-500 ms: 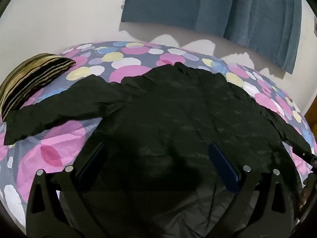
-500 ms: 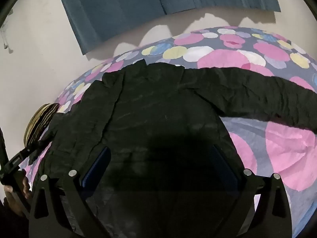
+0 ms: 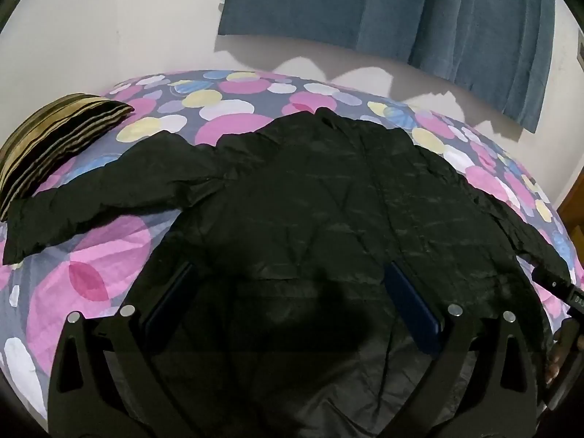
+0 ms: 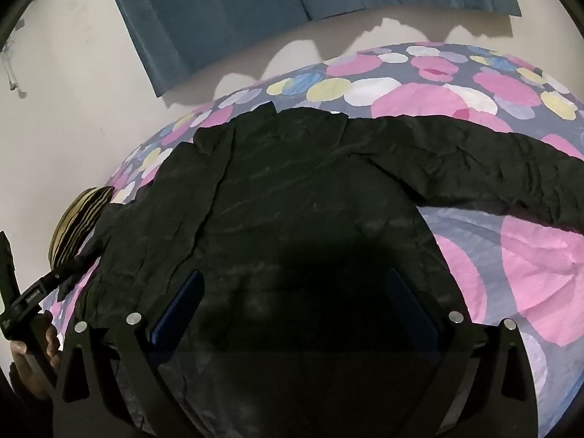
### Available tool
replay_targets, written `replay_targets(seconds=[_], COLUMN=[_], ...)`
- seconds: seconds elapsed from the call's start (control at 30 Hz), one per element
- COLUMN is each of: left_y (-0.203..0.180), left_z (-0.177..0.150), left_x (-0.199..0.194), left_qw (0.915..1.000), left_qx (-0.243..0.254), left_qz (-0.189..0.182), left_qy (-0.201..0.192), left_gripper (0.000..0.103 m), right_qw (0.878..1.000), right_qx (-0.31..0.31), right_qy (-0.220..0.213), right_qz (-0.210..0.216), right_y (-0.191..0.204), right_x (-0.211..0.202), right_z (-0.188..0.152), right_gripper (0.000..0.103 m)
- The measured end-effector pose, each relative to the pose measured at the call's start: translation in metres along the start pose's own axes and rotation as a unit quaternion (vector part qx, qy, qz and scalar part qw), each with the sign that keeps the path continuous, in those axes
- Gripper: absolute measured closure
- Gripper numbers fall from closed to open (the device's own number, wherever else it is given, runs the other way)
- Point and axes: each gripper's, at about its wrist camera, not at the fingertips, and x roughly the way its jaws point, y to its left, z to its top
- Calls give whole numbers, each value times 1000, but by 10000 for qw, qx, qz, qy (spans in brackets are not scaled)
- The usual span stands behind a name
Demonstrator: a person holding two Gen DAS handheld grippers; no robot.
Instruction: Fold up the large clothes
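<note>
My jacket [image 3: 310,200] lies spread flat on the bed [image 3: 109,266], both sleeves out, nothing folded yet. My left claw [image 3: 292,292] and right claw [image 4: 292,299] hover released over its hem; every fold remains.

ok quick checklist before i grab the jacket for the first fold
1. Black jacket spread flat on the bed: ok.
2. Both sleeves out to the sides, left sleeve, right sleeve: ok.
3. Left gripper open over the hem: ok.
4. Right gripper open over the hem: ok.
5. Striped pillow off the left sleeve: cannot tell, the cuff lies right by it.
6. Fabric between the fingers: not ok, nothing gripped.
</note>
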Motion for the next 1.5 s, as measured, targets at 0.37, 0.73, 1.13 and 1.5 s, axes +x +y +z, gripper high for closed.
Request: replay_targets(seconds=[0.37, 0.73, 1.13, 1.5], left_y=[1, -4, 1, 5], left_z=[1, -2, 1, 3], left_x=[0, -3, -1, -3], left_qw=[10000, 10000, 10000, 10000], left_qx=[12, 0, -4, -74], left_qz=[-3, 71, 29, 29], left_qy=[22, 41, 65, 48], left_gripper=[2, 2, 2, 2], right_qw=[10000, 10000, 10000, 9997], right_qx=[-2, 0, -7, -90], right_qy=[22, 11, 6, -207], right_qz=[21, 27, 42, -38], right_y=[-2, -1, -1, 5], right_x=[3, 5, 4, -8], right_z=[-1, -4, -4, -1], right_gripper=[4, 4, 4, 4])
